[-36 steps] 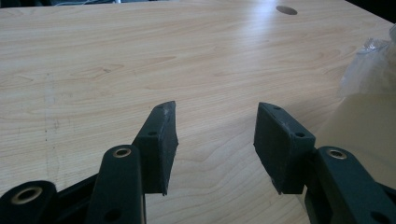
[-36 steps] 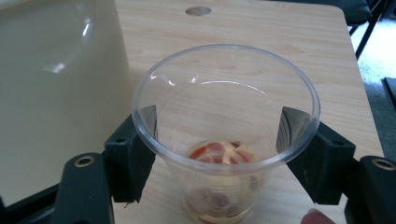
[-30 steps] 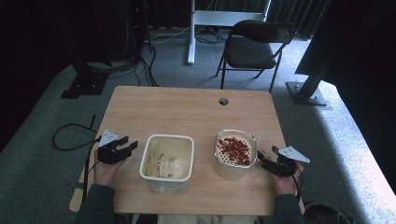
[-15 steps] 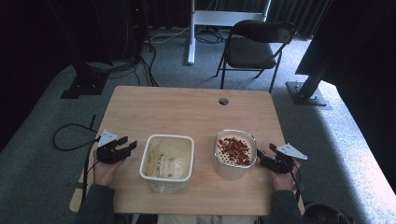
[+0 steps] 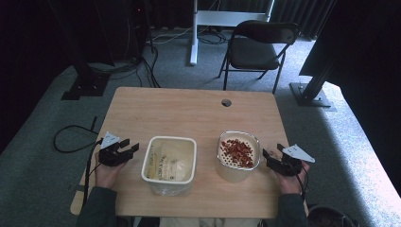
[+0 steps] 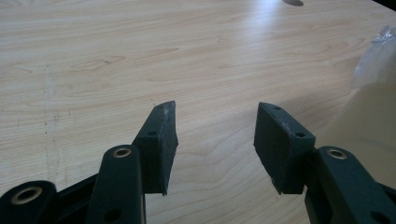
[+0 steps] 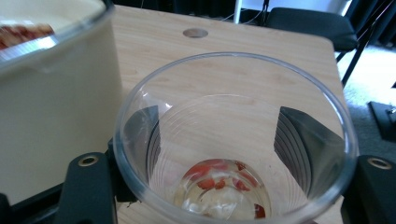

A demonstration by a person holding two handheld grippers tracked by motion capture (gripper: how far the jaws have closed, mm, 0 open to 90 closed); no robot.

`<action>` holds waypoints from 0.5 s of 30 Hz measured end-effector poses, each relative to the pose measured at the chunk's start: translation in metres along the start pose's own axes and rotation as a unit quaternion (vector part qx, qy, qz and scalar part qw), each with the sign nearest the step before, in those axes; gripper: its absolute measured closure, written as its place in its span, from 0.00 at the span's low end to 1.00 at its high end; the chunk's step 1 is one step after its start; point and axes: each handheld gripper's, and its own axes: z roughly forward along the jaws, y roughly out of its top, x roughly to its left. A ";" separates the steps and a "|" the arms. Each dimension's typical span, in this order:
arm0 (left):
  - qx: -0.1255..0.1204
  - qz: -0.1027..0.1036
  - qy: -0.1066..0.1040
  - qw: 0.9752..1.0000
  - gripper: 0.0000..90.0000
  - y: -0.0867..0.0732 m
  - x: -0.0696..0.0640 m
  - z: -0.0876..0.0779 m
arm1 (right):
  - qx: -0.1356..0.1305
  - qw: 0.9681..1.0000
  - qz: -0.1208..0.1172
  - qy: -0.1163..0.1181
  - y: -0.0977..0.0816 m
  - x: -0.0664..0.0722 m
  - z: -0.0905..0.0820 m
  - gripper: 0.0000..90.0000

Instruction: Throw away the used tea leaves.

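A clear plastic cup (image 7: 233, 140) with a few red bits in its bottom stands between the jaws of my right gripper (image 7: 219, 121). The jaws have just been closing, and both pads now lie against its wall. In the high view my right gripper (image 5: 273, 158) sits just right of a pale tub (image 5: 222, 170) whose top is full of red pieces (image 5: 238, 152). My left gripper (image 5: 128, 150) rests on the table left of a white tub (image 5: 150, 156) with pale contents. Its jaws are open with nothing between them (image 6: 215, 135), over bare wood.
The wooden table (image 5: 189, 113) has a round cable hole (image 5: 226, 102) at the back. A black cable (image 5: 71, 137) trails off its left edge. A folding chair (image 5: 257, 47) stands on the carpet behind.
The right gripper's jaws have drawn together beside the red-filled tub. The left gripper and both tubs have stayed where they were.
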 end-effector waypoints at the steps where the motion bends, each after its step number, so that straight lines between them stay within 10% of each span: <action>1: 0.001 0.000 0.000 1.000 0.55 0.000 0.000 0.000 | 0.001 1.000 -0.001 0.001 0.003 0.001 -0.001 0.34; 15: 0.001 -0.001 0.003 1.000 0.55 -0.001 0.001 0.001 | 0.000 0.999 -0.049 -0.020 0.046 0.021 -0.025 0.35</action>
